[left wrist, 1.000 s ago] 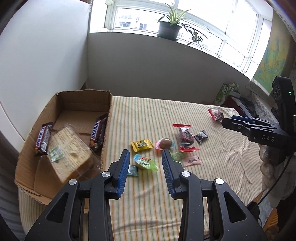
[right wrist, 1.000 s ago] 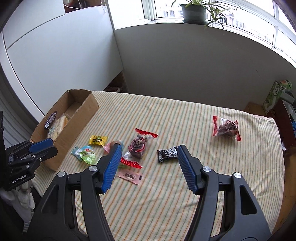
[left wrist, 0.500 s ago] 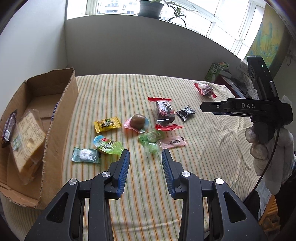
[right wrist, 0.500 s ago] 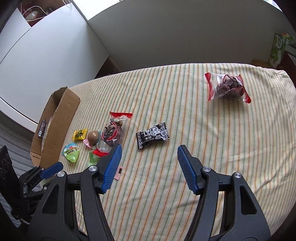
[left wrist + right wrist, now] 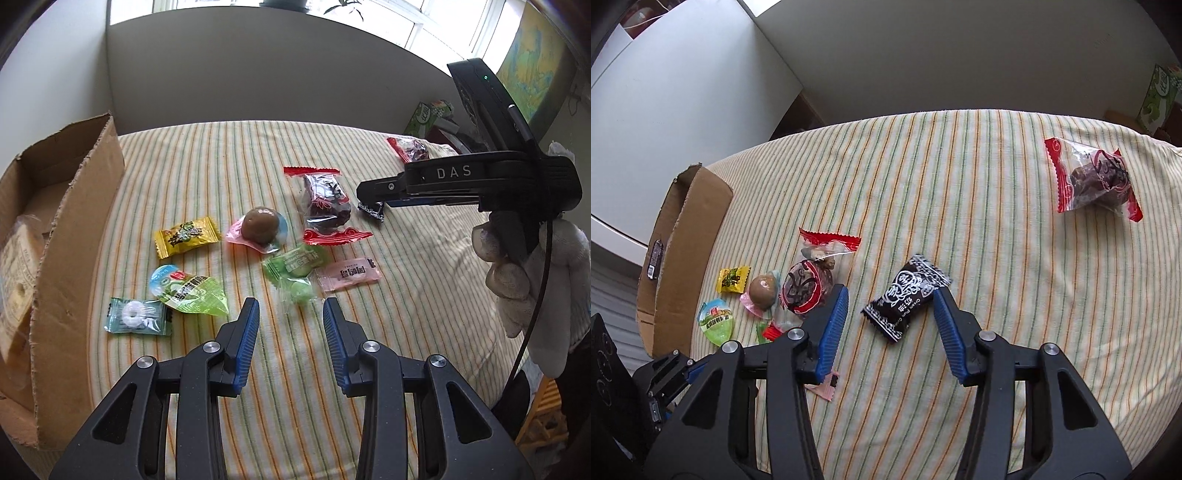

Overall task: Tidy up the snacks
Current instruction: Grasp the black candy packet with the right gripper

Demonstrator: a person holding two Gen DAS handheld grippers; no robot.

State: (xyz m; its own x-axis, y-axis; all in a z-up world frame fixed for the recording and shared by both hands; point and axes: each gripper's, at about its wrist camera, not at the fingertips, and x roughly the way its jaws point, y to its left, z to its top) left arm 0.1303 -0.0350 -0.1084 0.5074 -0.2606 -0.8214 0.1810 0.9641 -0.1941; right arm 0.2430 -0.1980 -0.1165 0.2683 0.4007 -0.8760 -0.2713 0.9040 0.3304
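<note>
Right wrist view shows the black candy (image 5: pixel 905 297) lying between the spread blue pads of the right gripper (image 5: pixel 891 312) on the striped cloth (image 5: pixel 960 184), untouched by either, while the pink packet (image 5: pixel 822 387) is mostly hidden under the near finger. Left wrist view has the left gripper (image 5: pixel 291 317) hovering released just short of the green candy (image 5: pixel 297 290), with the cardboard box (image 5: pixel 77 236) cut off at the frame's left edge and the black candy nearly covered by the right gripper's level tip, held in a white-gloved hand (image 5: pixel 532 273).

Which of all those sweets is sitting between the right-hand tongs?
The black-and-white wrapped candy. It lies on the striped cloth between the open right tongs, untouched; the other sweets, such as the red-edged bag of dark fruit, lie off to the sides.
</note>
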